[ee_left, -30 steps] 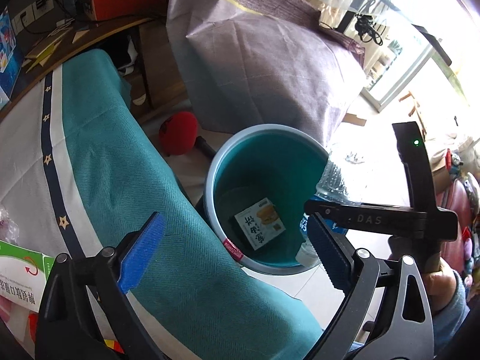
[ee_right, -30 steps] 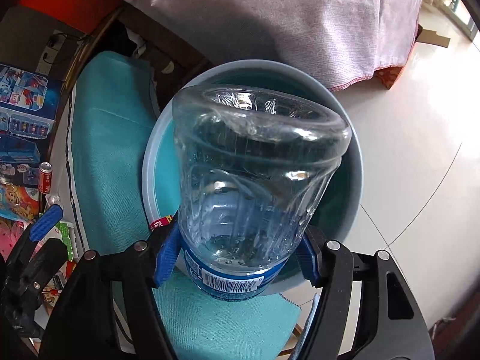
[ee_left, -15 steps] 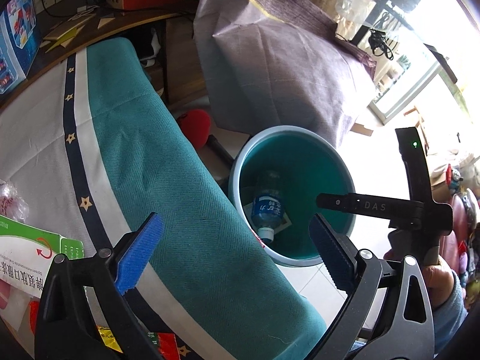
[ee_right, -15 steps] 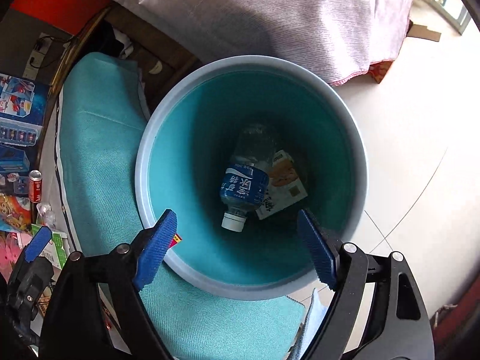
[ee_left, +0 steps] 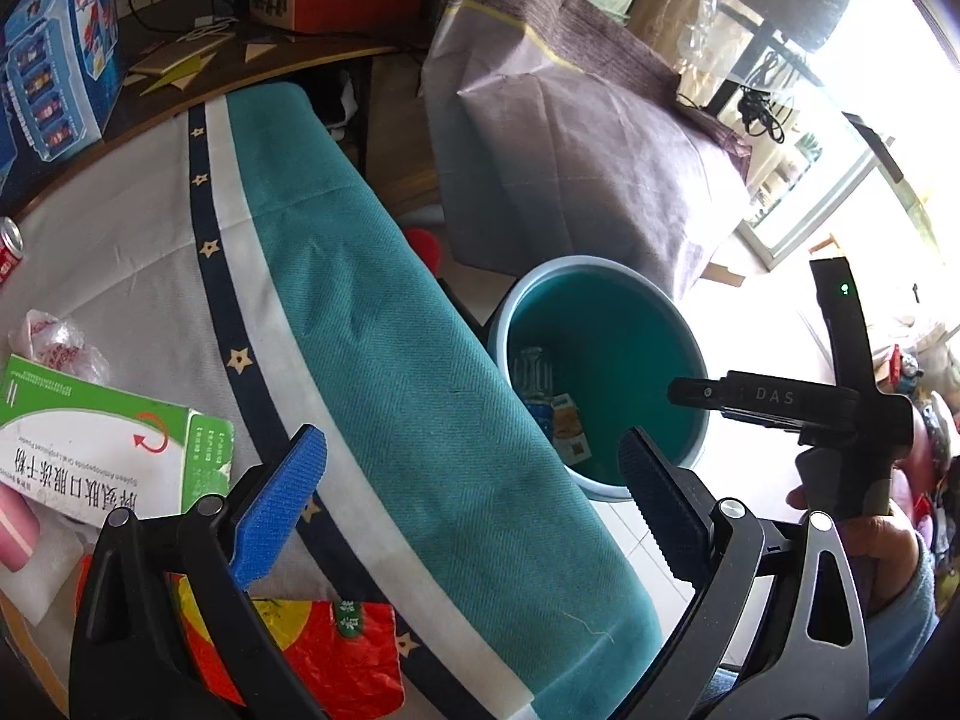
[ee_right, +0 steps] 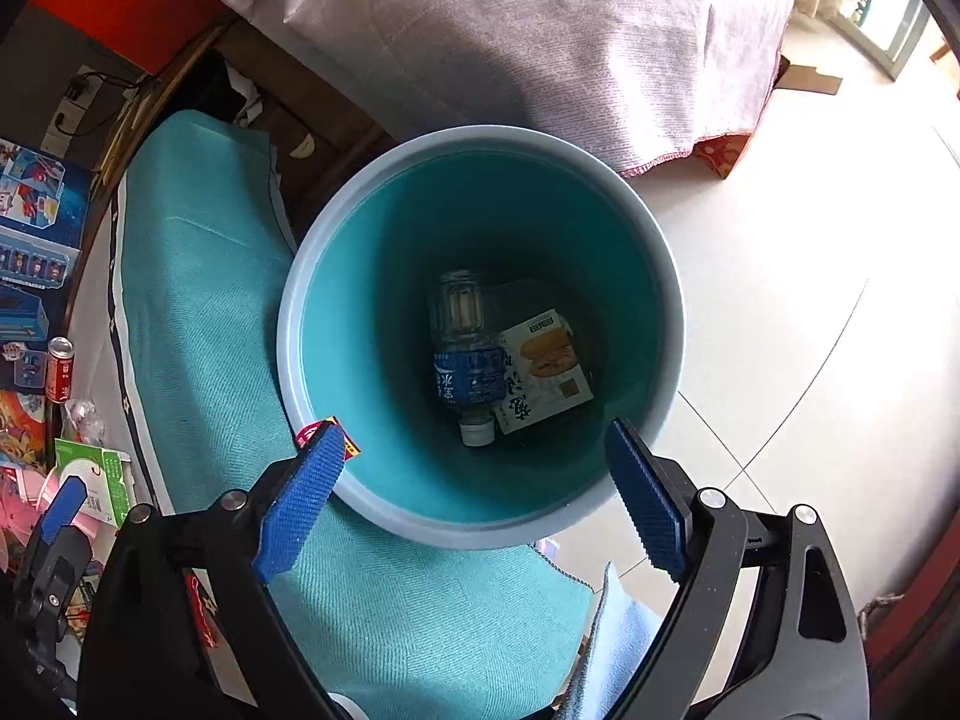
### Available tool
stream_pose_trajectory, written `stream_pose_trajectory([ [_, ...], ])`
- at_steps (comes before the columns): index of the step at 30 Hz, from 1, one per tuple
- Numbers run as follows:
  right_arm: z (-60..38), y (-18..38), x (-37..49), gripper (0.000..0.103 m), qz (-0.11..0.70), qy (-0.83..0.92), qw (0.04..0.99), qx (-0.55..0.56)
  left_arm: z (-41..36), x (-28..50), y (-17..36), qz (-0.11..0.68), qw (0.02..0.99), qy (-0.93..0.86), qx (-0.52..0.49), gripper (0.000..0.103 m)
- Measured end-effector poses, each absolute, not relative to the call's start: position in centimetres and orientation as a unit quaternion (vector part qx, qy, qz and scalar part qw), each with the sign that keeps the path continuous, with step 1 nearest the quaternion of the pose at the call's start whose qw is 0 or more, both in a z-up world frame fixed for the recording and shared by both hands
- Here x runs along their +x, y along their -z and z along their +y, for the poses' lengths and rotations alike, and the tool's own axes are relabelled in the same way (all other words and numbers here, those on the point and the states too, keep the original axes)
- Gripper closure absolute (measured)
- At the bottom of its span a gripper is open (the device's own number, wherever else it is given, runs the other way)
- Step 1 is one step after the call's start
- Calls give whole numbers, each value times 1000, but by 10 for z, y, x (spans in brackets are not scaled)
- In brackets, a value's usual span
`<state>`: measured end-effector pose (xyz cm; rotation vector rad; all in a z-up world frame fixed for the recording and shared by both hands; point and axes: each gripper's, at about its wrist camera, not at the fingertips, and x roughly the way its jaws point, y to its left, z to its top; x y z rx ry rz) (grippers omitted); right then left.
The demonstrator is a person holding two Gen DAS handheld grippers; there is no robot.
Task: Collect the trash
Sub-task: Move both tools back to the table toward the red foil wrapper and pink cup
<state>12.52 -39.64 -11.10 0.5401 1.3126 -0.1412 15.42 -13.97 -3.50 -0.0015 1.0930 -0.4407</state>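
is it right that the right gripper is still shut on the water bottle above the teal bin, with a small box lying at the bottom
Not quite. The right gripper is open and holds nothing; the water bottle lies at the bottom of the teal bin, beside the small box. The right wrist view shows this. The gripper is indeed above the bin.

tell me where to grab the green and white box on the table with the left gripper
Judging by its pose, take the green and white box across its thin green end flap, coming from the teal cloth side with the left gripper. It lies flat, and that end faces the open jaws.
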Motion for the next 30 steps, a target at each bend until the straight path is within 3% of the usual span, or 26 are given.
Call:
stream_pose_trajectory([
  [13,-329,81,109,19,602,-1,774,199,-35,102,24,502,855,126,-23,5],
  [18,-275,68,107,14,605,-67,780,147,21,81,32,508,856,82,-45,4],
  [30,-120,75,104,14,640,-209,738,50,101,34,69,530,842,39,-94,4],
])
